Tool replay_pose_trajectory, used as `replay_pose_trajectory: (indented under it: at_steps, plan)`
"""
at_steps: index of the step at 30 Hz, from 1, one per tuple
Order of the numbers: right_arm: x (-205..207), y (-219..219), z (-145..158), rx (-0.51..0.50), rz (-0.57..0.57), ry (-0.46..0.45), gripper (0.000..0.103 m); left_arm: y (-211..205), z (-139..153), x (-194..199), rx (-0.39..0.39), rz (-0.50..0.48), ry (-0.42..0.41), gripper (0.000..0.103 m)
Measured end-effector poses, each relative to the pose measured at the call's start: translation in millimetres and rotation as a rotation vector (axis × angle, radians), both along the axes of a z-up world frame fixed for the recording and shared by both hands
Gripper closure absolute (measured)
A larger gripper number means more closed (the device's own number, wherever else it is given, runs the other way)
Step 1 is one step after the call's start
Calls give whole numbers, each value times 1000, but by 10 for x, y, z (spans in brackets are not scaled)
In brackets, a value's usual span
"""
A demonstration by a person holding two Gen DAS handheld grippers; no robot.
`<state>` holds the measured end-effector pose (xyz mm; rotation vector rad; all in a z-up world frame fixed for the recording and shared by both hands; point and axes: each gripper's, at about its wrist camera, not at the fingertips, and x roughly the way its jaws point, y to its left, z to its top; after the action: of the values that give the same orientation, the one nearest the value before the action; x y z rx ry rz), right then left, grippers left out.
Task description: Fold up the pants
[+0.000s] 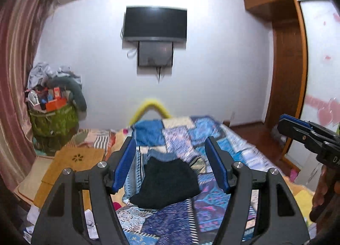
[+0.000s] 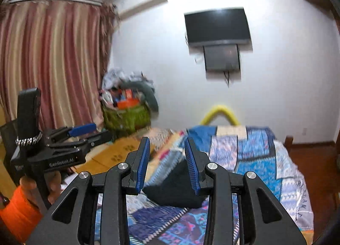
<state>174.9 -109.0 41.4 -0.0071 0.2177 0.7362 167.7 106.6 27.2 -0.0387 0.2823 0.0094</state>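
Right now both of my jaws are apart and holding nothing: the left gripper spread wide, the right gripper narrower but with clear daylight between the blue pads. The pants, a dark bundle, lie ahead of and below both sets of jaws on the patchwork quilt of the bed, and I'm hovering above them, not touching.

Risk one: the cloth looks already bunched into a compact heap, so I can't tell where a hem or waistband sits, and if I bite down blind I may pinch several layers and drag the whole lump.

Risk two: the quilt is soft and rumpled just under the pants, so a deep reach could catch quilt along with fabric.

Risk three: my two grippers are near each other, and closing in on one small bundle could knock them together.
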Motion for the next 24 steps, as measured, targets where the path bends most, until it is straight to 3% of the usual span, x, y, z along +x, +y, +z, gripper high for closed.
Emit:
replay_pose_trajectory:
  at_steps: [3,6,8,14,24]
  plan:
    - [-355,-63,79,15,-25,-72,71,-59,89,-383,-4,24,-62,32]
    - [-534,-109,65,40,-45,-88,48,-112,122,-652,-8,34,-96,27]
    - [-617,-144,29,55,-71,-92,29,-120,125,-759,-17,40,-107,16]
    - [-676,-181,-29,44,-139,-78,1,-161,96,-1005,-12,68,-126,3]
    - [-785,-262,-45,51,-152,-70,0,-271,38,-1106,-8,62,-118,1]
